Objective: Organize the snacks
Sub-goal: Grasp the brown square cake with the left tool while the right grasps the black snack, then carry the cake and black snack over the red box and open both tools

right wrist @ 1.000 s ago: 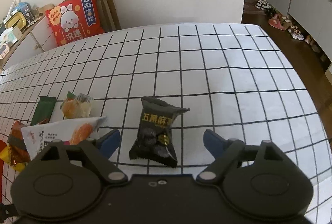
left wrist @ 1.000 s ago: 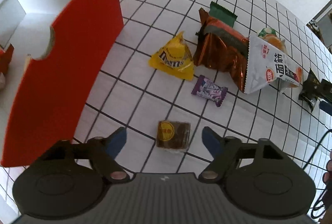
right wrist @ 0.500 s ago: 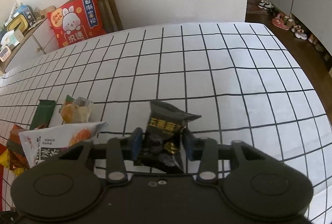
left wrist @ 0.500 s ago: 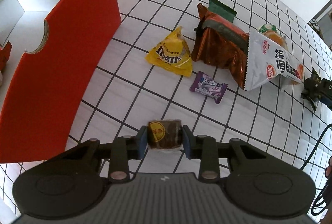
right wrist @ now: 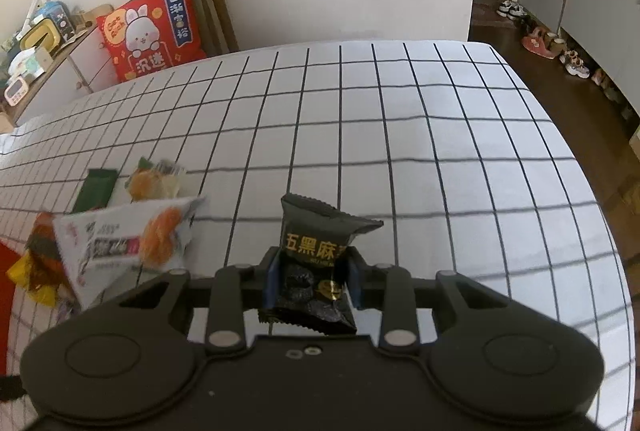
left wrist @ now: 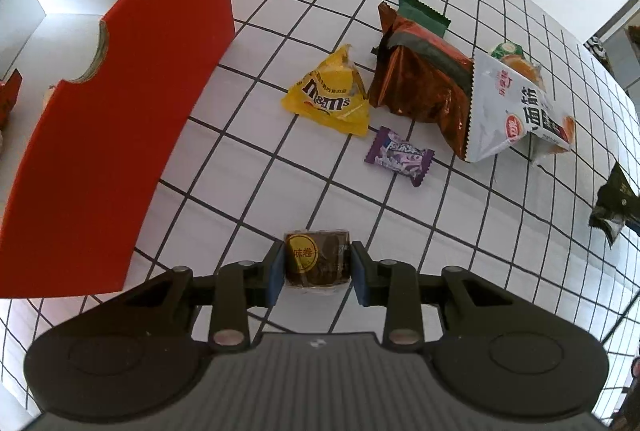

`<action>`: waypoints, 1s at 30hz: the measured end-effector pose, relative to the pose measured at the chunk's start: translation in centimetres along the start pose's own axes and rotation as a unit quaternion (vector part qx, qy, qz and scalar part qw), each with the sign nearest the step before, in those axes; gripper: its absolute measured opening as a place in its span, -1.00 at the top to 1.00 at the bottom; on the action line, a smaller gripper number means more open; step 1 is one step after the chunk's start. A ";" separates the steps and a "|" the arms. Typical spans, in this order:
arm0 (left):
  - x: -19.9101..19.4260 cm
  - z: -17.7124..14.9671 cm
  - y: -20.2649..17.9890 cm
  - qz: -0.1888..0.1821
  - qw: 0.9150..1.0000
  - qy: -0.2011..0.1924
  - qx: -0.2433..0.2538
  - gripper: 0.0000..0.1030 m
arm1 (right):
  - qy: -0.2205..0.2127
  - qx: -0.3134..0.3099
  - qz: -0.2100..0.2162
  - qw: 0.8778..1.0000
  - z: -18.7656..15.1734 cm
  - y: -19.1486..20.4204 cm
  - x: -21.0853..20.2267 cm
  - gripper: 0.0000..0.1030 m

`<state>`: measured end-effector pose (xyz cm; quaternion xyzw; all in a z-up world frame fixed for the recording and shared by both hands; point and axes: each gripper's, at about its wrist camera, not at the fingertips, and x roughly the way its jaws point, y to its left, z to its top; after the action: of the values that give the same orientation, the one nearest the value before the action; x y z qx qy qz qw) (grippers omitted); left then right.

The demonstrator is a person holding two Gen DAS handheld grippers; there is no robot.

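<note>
Red cardboard box (left wrist: 120, 119): stands open-topped at the far left of the white, black-gridded cloth surface (left wrist: 256, 167), its white interior facing up; likely the bin the snacks are sorted into, so its nearness to the left tongs suits a short carry.
Left tongs (left wrist: 317, 265): clenched on the small square brown snack with a yellow round label (left wrist: 317, 258), blue pads pressing its two side edges; gripping across the narrow sides keeps the flat packet level and the label visible.
Yellow triangular M&M's pouch (left wrist: 332, 99): lies on the cloth beyond the held snack, just beside the crinkled copper-orange foil bag (left wrist: 420, 87).
Purple wrapped candy (left wrist: 400, 156): alone in a grid cell, near the pouch but apart from it.
Green flat wrapper (left wrist: 422, 13): tucked behind the foil bag.
White noodle-snack bag with orange print (left wrist: 516, 111): overlaps the foil bag's right edge; a clear orange jelly cup (left wrist: 516, 61) sits behind it.
Right tongs (right wrist: 311, 277): closed on the black sesame-snack packet with gold lettering (right wrist: 316, 263), pinched at mid-body so its crimped top stands up.
Judgement: both grasps look secure; the loose pile remains unsorted.
</note>
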<state>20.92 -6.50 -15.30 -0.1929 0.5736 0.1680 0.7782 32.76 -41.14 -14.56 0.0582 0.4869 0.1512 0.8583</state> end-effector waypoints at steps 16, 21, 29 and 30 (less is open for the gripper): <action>-5.5 -2.2 1.6 -0.023 0.999 -0.027 0.032 0.36 | -0.002 -0.034 0.058 0.998 -3.3 3.2 -7.9 0.38; -8.4 -3.0 1.9 -0.035 0.997 -0.044 0.053 0.36 | -0.003 -0.057 0.078 0.995 -4.1 5.4 -10.2 0.38; -12.4 -3.7 3.8 -0.051 0.994 -0.064 0.068 0.36 | -0.009 -0.080 0.115 0.990 -4.6 9.1 -13.8 0.38; -12.8 -3.7 4.1 -0.051 0.994 -0.069 0.069 0.36 | -0.012 -0.083 0.119 0.989 -4.7 9.6 -14.2 0.38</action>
<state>12.23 -5.26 -4.52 -0.1552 0.5184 0.1009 0.8349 19.99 -36.79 -2.98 0.0464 0.4523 0.2916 0.8415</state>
